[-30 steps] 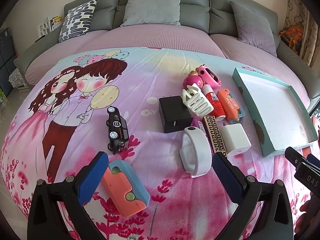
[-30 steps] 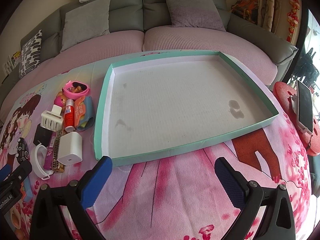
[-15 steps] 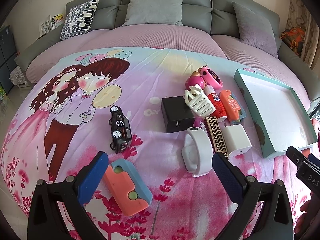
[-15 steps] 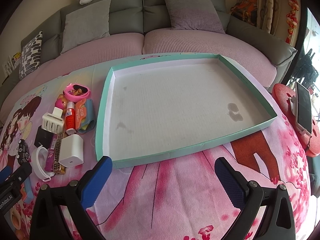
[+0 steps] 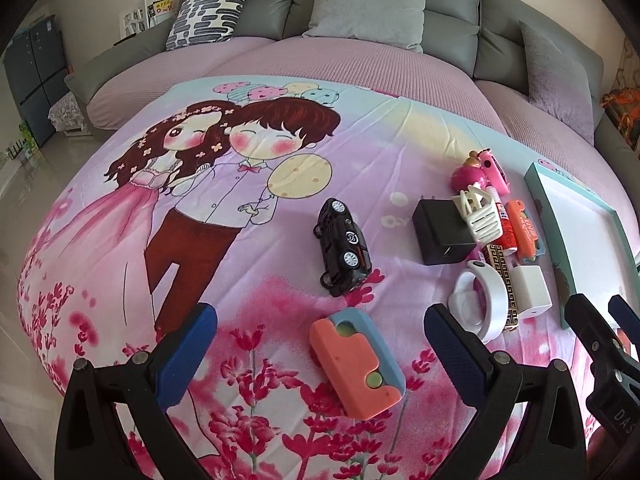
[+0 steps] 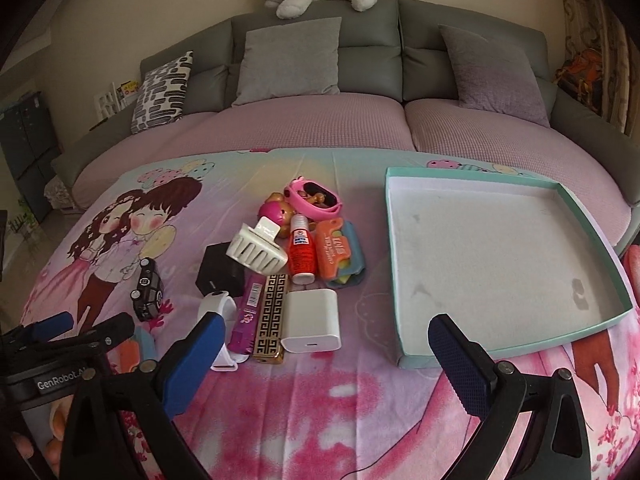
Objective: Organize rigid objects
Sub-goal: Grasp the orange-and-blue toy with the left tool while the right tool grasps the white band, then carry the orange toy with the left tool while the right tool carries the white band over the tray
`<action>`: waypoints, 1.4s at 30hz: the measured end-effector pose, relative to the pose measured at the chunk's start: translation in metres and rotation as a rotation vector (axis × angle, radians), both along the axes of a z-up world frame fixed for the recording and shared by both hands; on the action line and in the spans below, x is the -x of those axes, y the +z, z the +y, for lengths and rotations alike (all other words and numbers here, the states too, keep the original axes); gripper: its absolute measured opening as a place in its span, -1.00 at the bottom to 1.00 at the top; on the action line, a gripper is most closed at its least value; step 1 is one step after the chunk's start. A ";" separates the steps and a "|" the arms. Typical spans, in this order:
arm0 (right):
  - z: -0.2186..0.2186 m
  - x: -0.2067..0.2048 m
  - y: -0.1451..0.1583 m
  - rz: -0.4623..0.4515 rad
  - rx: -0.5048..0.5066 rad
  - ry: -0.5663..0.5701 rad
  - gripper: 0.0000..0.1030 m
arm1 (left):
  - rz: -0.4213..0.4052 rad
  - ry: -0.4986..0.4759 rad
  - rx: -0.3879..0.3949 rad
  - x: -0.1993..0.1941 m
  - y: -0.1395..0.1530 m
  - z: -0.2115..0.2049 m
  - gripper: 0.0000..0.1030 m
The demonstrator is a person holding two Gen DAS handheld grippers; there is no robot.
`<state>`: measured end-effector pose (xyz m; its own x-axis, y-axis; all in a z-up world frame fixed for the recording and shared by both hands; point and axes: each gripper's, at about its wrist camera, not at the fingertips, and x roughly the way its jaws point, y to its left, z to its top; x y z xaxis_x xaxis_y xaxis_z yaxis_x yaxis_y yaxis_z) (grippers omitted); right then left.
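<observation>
Now both tools gape wide, holding nothing; my left tool [image 5: 320, 344] should drop squarely over the orange-and-blue block [image 5: 356, 364], then carry it to the teal tray [image 6: 596, 330] at three o'clock; my right tool [image 6: 322, 344] waits.

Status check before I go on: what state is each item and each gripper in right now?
Tray: empty, flat on the blanket.
Toy car: on its side.
White charger: lying flat, outside the tray.
Orange-blue block: flat, between the left fingers, untouched.
Left gripper: open.
Right gripper: open.

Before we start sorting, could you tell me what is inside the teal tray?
Nothing: the teal tray holds only its white floor with a few grey marks. No part of the floor is covered.
</observation>
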<state>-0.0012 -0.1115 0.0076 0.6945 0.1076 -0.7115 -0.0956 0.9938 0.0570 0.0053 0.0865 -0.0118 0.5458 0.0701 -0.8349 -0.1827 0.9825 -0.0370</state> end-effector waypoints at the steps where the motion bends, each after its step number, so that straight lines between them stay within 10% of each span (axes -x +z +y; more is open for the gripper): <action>1: 0.006 -0.001 -0.002 0.003 -0.001 0.015 0.94 | 0.008 -0.001 0.006 0.000 -0.003 0.002 1.00; 15: 0.045 -0.024 -0.020 0.076 -0.083 0.094 0.38 | 0.104 -0.103 0.059 -0.007 -0.032 -0.004 0.89; 31: 0.061 -0.027 -0.038 0.134 -0.062 0.131 -0.58 | 0.110 -0.176 0.067 -0.007 -0.035 -0.011 0.15; 42: 0.048 -0.019 -0.018 0.070 -0.150 0.108 -0.62 | 0.087 -0.184 0.098 -0.006 -0.028 -0.008 -0.09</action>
